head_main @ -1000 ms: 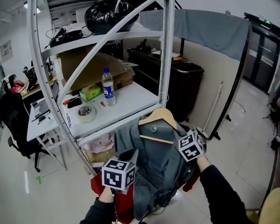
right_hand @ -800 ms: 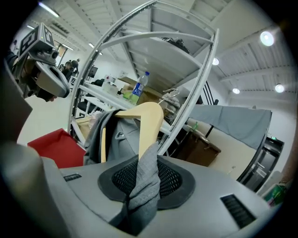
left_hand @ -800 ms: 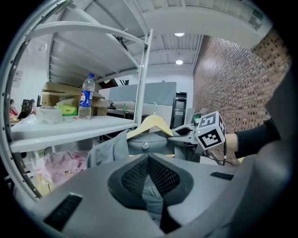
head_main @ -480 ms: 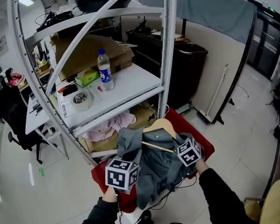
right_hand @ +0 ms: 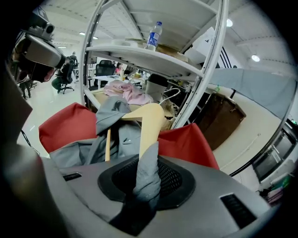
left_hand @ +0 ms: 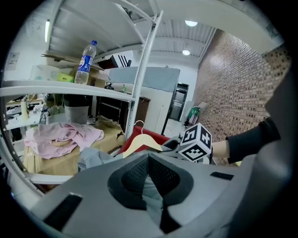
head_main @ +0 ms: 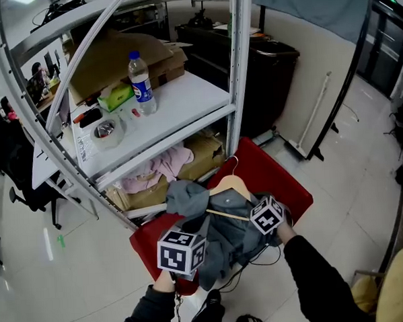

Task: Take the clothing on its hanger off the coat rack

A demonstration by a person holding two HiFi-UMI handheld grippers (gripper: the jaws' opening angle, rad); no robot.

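A grey garment (head_main: 222, 226) on a wooden hanger (head_main: 230, 187) hangs free of the white rack (head_main: 239, 61), low over a red bin (head_main: 273, 177). My left gripper (head_main: 190, 230) is shut on a fold of the garment's left side, with grey cloth pinched between its pads (left_hand: 150, 190). On the right side my right gripper (head_main: 253, 219) is shut on a bunched grey fold (right_hand: 146, 176) just below the hanger's arm (right_hand: 150, 124). The wire hook (right_hand: 168, 95) points toward the rack and hangs on nothing.
The rack's shelf (head_main: 185, 107) holds a water bottle (head_main: 139, 74), a tape roll (head_main: 108, 131), a green box (head_main: 115, 97) and cardboard. Pink cloth (head_main: 160, 167) lies on boxes under the shelf. A dark cabinet (head_main: 270, 66) and a partition stand to the right, and office chairs at far left.
Both grippers have carried the garment and hanger downward, from shelf height to just over the red bin. The hanger has tilted and the cloth has bunched up.
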